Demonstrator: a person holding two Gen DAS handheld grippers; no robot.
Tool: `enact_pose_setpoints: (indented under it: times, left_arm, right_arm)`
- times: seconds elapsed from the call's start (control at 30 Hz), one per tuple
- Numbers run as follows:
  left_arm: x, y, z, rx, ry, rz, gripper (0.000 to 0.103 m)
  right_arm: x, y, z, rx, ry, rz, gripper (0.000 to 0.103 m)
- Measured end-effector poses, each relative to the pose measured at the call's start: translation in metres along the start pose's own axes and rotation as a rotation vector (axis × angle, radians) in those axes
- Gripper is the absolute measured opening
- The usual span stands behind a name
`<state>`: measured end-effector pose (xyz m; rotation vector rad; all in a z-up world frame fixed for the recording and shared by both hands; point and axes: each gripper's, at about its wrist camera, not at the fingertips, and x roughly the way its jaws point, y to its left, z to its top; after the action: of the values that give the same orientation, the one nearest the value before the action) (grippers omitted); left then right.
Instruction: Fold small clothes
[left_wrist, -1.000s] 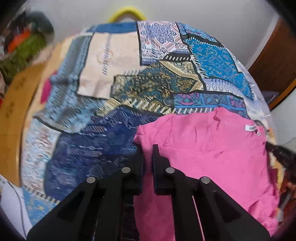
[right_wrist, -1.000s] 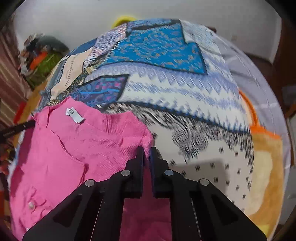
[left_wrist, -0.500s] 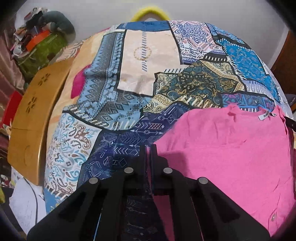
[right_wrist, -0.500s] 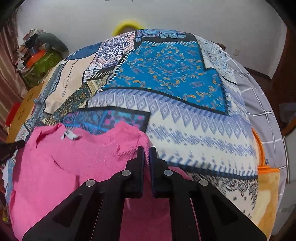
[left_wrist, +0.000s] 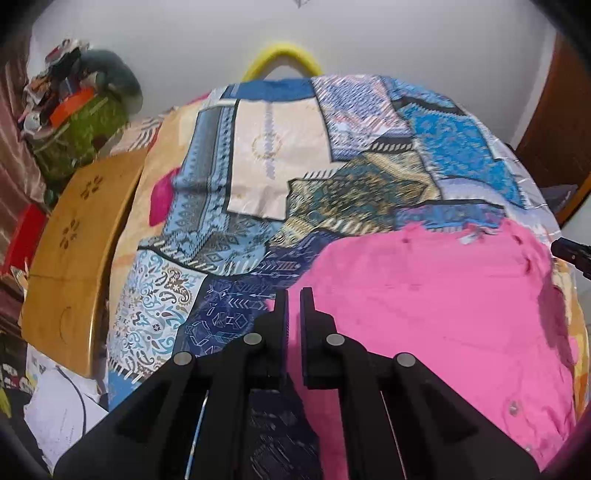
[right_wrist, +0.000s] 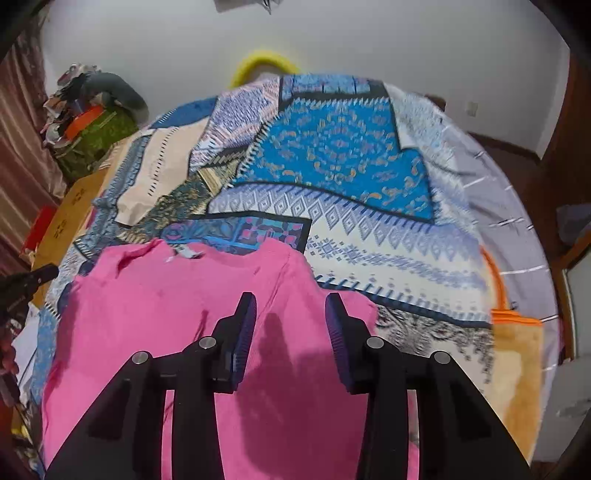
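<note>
Across the left wrist view, a pink garment lies spread on a patchwork bedspread, filling the lower right. The left gripper has its jaws pinched together on the garment's left edge, pink cloth showing in the narrow slit between them. A wooden board stands off the bed's left side.

Seen from the right wrist, the same garment covers the lower left, a white label at its neckline. The right gripper hangs over it, jaws opening, nothing clamped between the pads.
</note>
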<state>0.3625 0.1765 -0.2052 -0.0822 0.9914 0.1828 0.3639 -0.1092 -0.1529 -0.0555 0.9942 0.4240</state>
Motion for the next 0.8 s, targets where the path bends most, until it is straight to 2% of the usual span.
enact_pose_setpoints:
  times: [0.13, 0.33, 0.4, 0.47, 0.6, 0.8]
  left_arm:
    - [-0.032, -0.014, 0.001, 0.021, -0.048, -0.024, 0.004]
    - [-0.081, -0.036, -0.004, 0.056, -0.115, -0.053, 0.008]
    - [-0.095, -0.044, -0.009, 0.074, -0.131, -0.056, 0.014]
    - [-0.108, -0.052, -0.015, 0.090, -0.154, -0.054, 0.029]
    - [-0.127, -0.064, -0.027, 0.110, -0.189, -0.072, 0.040]
    - [-0.135, -0.081, -0.045, 0.118, -0.173, -0.098, 0.058]
  right_arm:
    - [-0.037, 0.002, -0.004, -0.026, -0.055, -0.015, 0.046]
    - [-0.088, -0.002, -0.022, -0.030, -0.126, -0.018, 0.054]
    - [-0.101, -0.003, -0.029, -0.047, -0.135, -0.039, 0.054]
    - [-0.111, -0.004, -0.037, -0.062, -0.138, -0.055, 0.054]
    - [-0.126, -0.009, -0.054, -0.068, -0.140, -0.076, 0.054]
    - [-0.137, -0.028, -0.086, -0.025, -0.117, -0.100, 0.054]
